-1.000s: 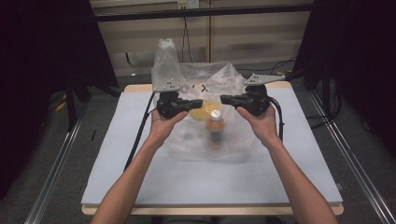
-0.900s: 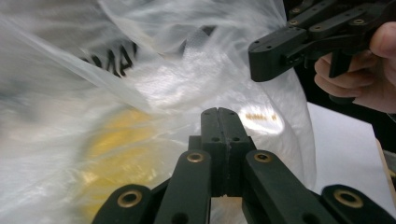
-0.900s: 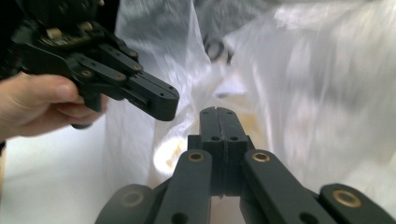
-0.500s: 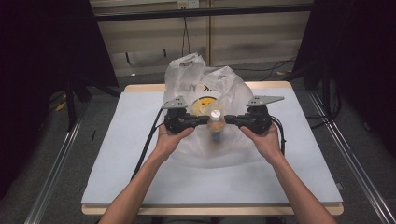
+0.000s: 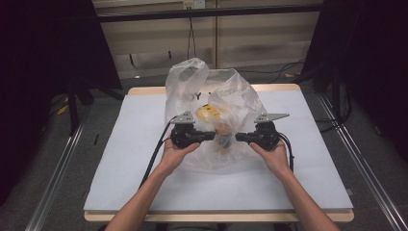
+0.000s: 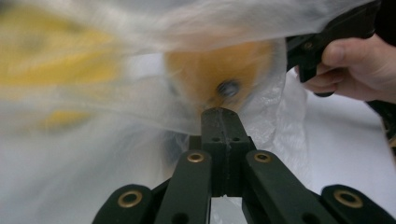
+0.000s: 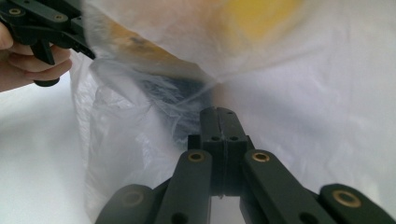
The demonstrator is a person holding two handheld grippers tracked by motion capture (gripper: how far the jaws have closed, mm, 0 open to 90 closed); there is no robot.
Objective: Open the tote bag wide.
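The left gripper point(image 5: 213, 136) has its jaws pressed together, pinching the film of the clear plastic bag point(image 5: 192, 79). The bag stands in the middle of the white table point(image 5: 120, 159), toward its far edge, with a yellow item point(image 5: 210, 113) and an orange item point(image 6: 219, 70) inside. The right gripper point(image 5: 237, 138) clamps the bag's other side.

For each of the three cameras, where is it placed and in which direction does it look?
High view: above the person's side, looking forward and down on the table; both forearms, left gripper, right gripper.
Left gripper view: rides the left gripper, looking along shut jaws into the plastic bag; the other hand farther off.
Right gripper view: rides the right gripper, facing the bag; the other hand at top left.
All share the bag.
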